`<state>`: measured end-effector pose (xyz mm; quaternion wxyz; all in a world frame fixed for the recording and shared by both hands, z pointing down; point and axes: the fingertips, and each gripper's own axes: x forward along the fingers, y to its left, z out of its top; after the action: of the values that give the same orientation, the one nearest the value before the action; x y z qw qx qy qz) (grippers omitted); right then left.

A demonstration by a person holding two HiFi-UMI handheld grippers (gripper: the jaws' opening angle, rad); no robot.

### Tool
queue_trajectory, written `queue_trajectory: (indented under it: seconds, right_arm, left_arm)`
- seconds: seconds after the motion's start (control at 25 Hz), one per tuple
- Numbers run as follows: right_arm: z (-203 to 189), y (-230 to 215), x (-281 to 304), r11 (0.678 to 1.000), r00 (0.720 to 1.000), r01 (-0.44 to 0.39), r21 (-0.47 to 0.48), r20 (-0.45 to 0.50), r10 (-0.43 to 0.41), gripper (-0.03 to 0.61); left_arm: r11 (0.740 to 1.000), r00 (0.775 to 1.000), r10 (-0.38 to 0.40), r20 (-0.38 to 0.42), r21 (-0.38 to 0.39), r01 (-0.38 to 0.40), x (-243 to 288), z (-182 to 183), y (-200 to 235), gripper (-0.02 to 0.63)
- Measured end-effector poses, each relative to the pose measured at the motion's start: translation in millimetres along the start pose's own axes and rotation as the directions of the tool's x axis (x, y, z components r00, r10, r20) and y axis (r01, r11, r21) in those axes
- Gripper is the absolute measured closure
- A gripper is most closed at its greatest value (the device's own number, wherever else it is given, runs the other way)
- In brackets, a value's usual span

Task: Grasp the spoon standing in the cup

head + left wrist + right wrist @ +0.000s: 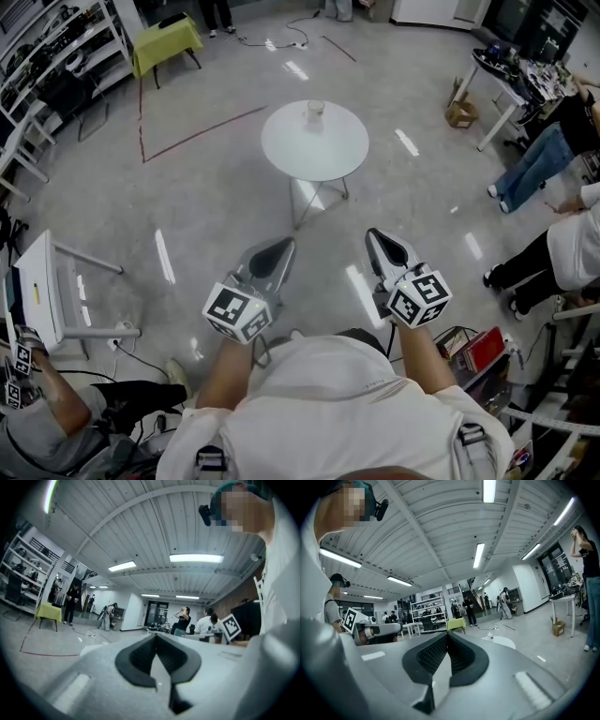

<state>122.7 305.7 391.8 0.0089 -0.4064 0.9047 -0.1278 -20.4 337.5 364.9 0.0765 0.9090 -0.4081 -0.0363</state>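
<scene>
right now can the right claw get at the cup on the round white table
Probably not from here. The right claw is shut and held close to the body, while the cup sits on the round table well ahead, seemingly beyond arm's reach. Nothing stands between them, so walking up to it should do.

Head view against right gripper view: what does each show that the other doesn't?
Only the head view: a top-down look at the left tongs and right tongs side by side, well short of the table. Only the right gripper view: the right tongs' jaws together with nothing between them, and the ceiling lights. Both: the table with the cup on it, far off. The spoon is too small to make out in either.
</scene>
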Motion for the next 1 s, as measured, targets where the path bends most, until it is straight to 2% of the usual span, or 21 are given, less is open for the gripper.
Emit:
queue_trajectory:
  seconds: [0.2,0.44,0.68,1.0]
  right_arm:
    - [-11,15,35,1.0,1.0,-0.004,-0.009,-0.022,0.004,0.574]
    - [-6,-15,64,1.0,0.999,-0.004,-0.016,-0.047,0.003,0.574]
    - [17,-75,116,1.0,0.999,-0.024,-0.019,-0.029,0.023,0.574]
    - [65,-196,162,0.996,0.997,-0.078,-0.034,-0.023,0.078,0.574]
  left_arm:
    - [1.0,1.0,-0.008,-0.005,-0.007,0.008,-4,-3,37,0.611]
    - [0.999,1.0,-0.002,-0.008,-0.038,0.001,26,-6,65,0.611]
    - [0.998,0.999,0.033,0.003,-0.047,-0.033,85,3,108,0.611]
    - [0.999,0.999,0.045,0.003,-0.006,-0.045,221,25,119,0.609]
